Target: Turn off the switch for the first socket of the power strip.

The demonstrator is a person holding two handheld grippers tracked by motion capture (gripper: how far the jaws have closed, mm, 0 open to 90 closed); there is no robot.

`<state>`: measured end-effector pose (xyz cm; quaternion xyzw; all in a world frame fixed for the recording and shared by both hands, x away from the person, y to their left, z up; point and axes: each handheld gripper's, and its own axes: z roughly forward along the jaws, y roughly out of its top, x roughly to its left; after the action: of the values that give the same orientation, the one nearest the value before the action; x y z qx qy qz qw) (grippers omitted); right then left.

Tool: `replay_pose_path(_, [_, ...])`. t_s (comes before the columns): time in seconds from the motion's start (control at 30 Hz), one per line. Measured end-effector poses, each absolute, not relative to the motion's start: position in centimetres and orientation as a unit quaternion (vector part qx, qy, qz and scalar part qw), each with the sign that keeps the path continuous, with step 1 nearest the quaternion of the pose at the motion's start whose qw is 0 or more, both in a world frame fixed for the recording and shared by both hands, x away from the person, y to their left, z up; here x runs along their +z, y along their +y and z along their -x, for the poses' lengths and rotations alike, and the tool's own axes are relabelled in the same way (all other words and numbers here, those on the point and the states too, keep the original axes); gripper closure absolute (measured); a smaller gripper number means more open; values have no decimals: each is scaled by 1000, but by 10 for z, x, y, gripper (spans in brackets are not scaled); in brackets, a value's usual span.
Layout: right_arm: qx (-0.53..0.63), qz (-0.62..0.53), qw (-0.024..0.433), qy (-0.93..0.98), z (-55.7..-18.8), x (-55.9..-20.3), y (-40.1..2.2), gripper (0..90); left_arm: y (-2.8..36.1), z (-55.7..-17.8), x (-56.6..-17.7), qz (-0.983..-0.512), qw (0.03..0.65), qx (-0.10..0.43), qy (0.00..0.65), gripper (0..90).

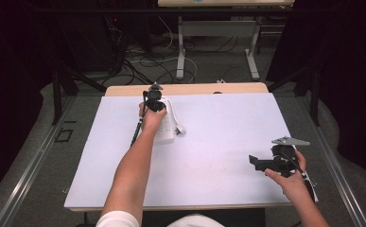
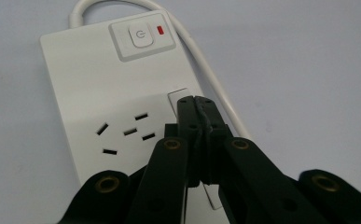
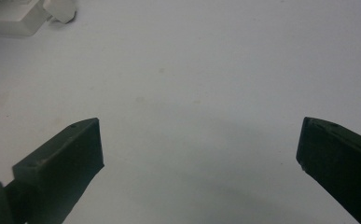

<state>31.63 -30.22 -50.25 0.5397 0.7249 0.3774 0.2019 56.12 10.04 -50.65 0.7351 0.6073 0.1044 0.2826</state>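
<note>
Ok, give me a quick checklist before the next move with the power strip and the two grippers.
1. Left gripper closed: ok, jaws pressed together.
2. Left gripper over the power strip: ok, tips near a small white panel; contact cannot tell.
3. Power button unobstructed: ok; whether on, cannot tell.
4. Right gripper open and empty: ok.
5. Right gripper apart from the strip: ok, over bare white table.
6. Strip cord away from the left gripper: ok.

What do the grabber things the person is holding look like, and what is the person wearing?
Both are black. The left gripper has long black jaws with brass-coloured rivets and a black cable trailing from it. The right gripper has blocky black jaws, and in the high view a grey three-cornered plate sits on top of it. The person wears a white short sleeve.
</note>
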Motion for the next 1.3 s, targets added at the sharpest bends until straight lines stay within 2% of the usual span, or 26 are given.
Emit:
replay_pose_path(0.73, [379,-539,204,724,-316,-501,-304,2,105,-546,-479,-738,306,104,592,900])
replay_pose_path(1.3, [381,-538,203,724,-315,-500,-304,2,99,-525,-458,-763,319,95,554,897])
